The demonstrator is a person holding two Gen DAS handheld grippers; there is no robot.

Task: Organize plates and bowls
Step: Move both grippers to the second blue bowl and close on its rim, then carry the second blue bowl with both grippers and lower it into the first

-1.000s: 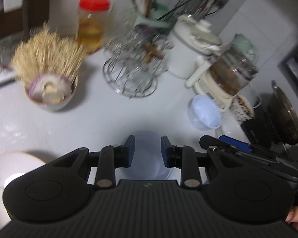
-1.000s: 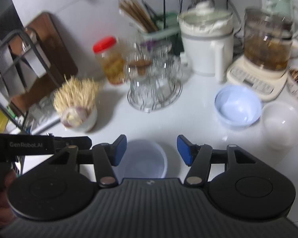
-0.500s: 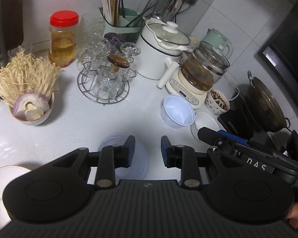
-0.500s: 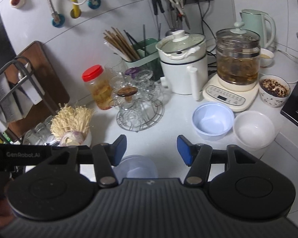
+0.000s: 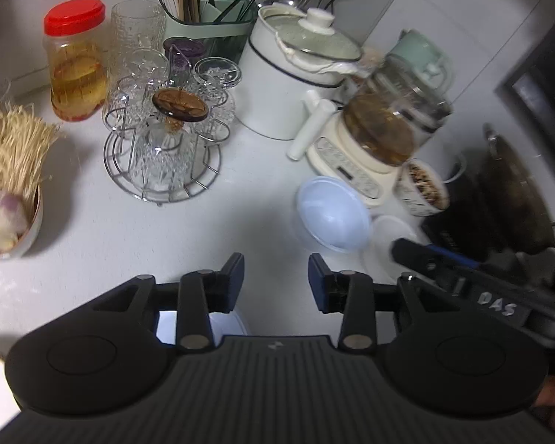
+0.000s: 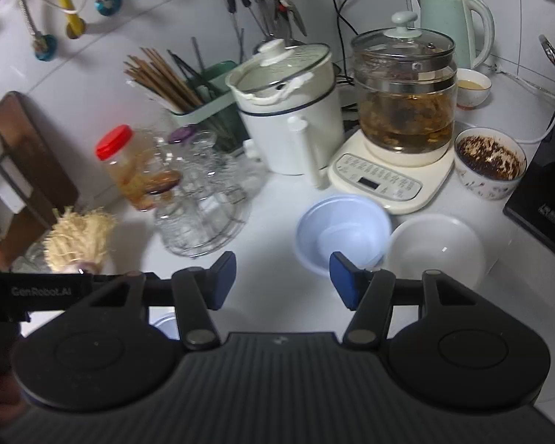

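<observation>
I'm running two handheld grippers over a white kitchen counter (image 5: 129, 229). Left gripper (image 5: 276, 277): jaws apart w/ a moderate gap, nothing between them. Right gripper (image 6: 283, 279): jaws apart, wider, also empty.

Task items: a pale blue bowl (image 6: 342, 231) sits upright on the counter, just in front of a tea-maker base (image 6: 384, 181). A white bowl (image 6: 438, 246) sits right beside it, rims touching or nearly so. Another pale blue bowl (image 5: 224, 327) sits low under the left gripper, mostly hidden by its body.

Key relation: from the right gripper, the blue bowl lies ahead and slightly right, its near rim just past the right-hand fingertip (image 6: 342, 277). From the left gripper the same bowl (image 5: 333, 214) is ahead and off to the right, w/ more counter between. So my guess is the right gripper is nearer and better lined up. Bowls are round, so no long axis; approach angle matters only for catching the rim.

Background: glass rack (image 5: 162, 148), red-lidded jar (image 5: 76, 59), white pot (image 5: 296, 74).
</observation>
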